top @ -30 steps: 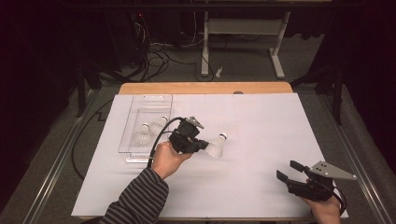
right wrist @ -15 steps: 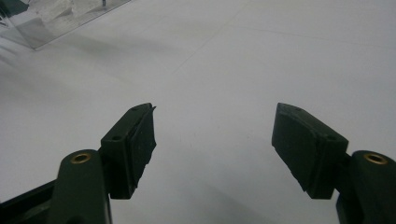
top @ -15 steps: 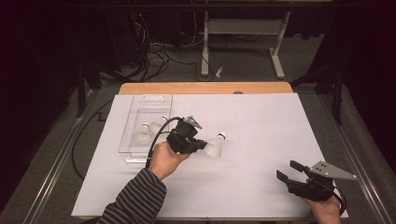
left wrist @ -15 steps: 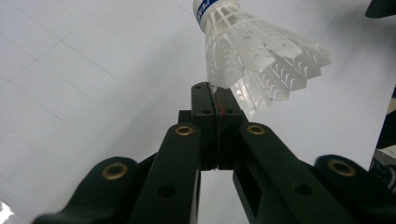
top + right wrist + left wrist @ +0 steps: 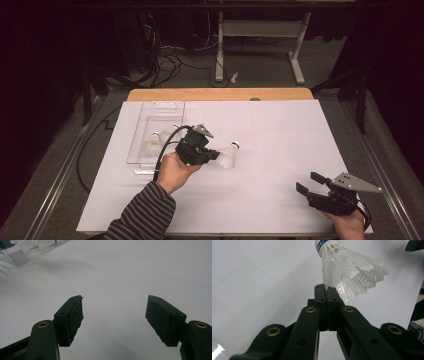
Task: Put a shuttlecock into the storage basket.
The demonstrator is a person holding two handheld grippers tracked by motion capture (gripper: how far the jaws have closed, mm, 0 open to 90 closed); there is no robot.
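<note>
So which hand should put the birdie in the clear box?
Left. Its tongs already pinch the shuttlecock by its feather edge, right beside the clear box. The right tongs are open, holding nothing, far off at the table's near corner.

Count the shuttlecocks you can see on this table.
3. One shuttlecock is pinched by its feather edge in the left hand-held gripper; two more lie in the clear tray. The tray's glare may hide others.

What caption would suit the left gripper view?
Left tool, jaws shut, pinching the feather edge of a white shuttlecock above the white table.
</note>
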